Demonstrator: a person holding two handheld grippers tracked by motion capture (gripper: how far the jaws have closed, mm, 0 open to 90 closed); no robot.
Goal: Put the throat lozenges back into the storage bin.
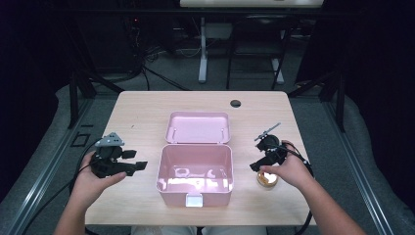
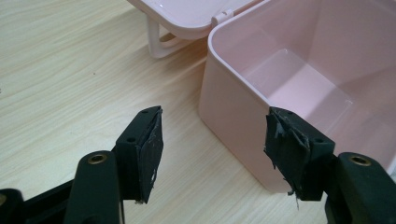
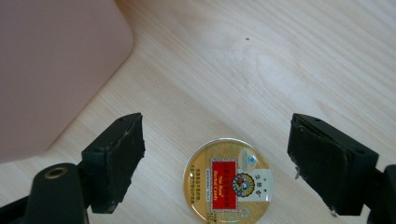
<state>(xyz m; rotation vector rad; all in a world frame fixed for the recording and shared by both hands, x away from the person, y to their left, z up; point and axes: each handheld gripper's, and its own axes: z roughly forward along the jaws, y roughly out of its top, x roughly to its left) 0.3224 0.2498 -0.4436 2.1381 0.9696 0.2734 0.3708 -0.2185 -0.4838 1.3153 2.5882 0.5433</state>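
A pink box (image 1: 195, 172) stands open in the middle of the table, its lid (image 1: 198, 127) folded back behind it. A small round gold tin (image 3: 229, 179) with a red label lies on the wood to the right of the box; it also shows as the tin (image 1: 267, 180) under the right hand. My right gripper (image 3: 217, 158) hovers just above the tin, jaws wide open with the tin between them below. My left gripper (image 2: 212, 149) is open beside the pink box's (image 2: 299, 79) left wall, its right pad near the box corner. Both grippers hold nothing.
The light wooden table (image 1: 142, 112) has a round cable hole (image 1: 235, 103) near its far edge. Bare wood lies left of the box and behind the lid. Dark floor, table legs and cables surround the table.
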